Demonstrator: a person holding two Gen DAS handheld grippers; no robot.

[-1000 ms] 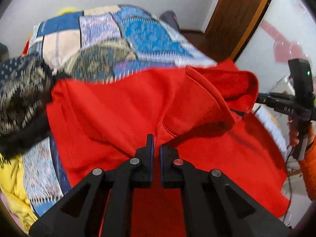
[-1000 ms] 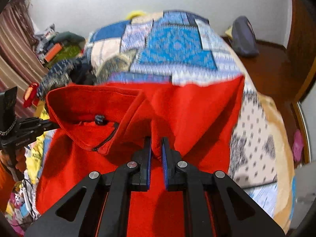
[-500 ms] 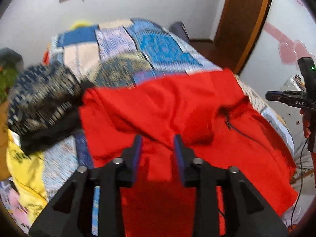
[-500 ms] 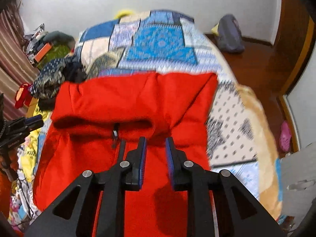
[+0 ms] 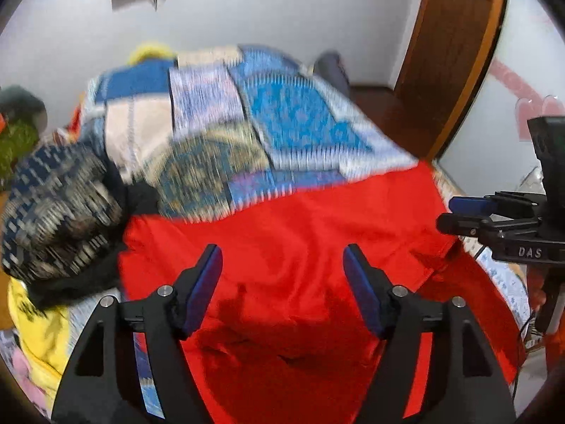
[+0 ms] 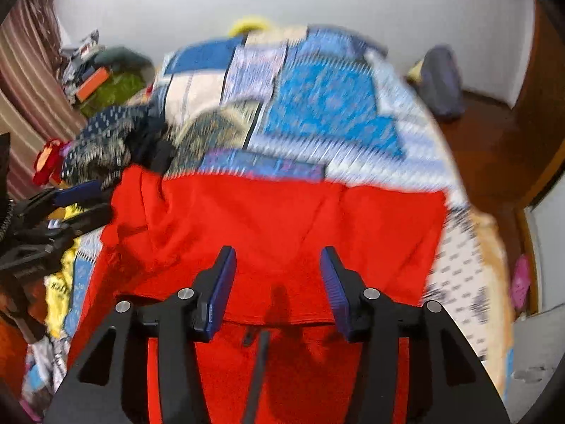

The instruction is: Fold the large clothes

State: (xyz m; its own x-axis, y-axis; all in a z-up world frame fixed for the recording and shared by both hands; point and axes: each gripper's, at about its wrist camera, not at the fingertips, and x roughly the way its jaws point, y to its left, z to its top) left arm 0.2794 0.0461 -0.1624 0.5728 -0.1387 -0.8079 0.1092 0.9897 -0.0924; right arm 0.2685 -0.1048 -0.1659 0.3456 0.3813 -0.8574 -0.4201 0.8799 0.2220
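Observation:
A large red fleece garment [image 5: 300,226] lies folded on a patchwork bed; it also shows in the right wrist view [image 6: 282,219], with a zip and a dark cord near its front fold. My left gripper [image 5: 282,258] is wide open and empty above the garment's left part. My right gripper [image 6: 277,261] is wide open and empty above the folded edge. Each gripper shows in the other's view, the right one [image 5: 459,215] at the garment's right side and the left one [image 6: 76,201] at its left side.
The blue patchwork bedspread [image 5: 282,120] lies beyond the garment. A dark patterned pile of clothes [image 5: 60,208] sits left of it, over yellow cloth [image 5: 39,332]. A wooden door [image 5: 455,53] stands at the right. A grey bag [image 6: 441,84] lies on the wooden floor.
Both grippers were shut on the red garment's raised fold, let it drop onto the bed, and have opened wide. The fold now lies flat.

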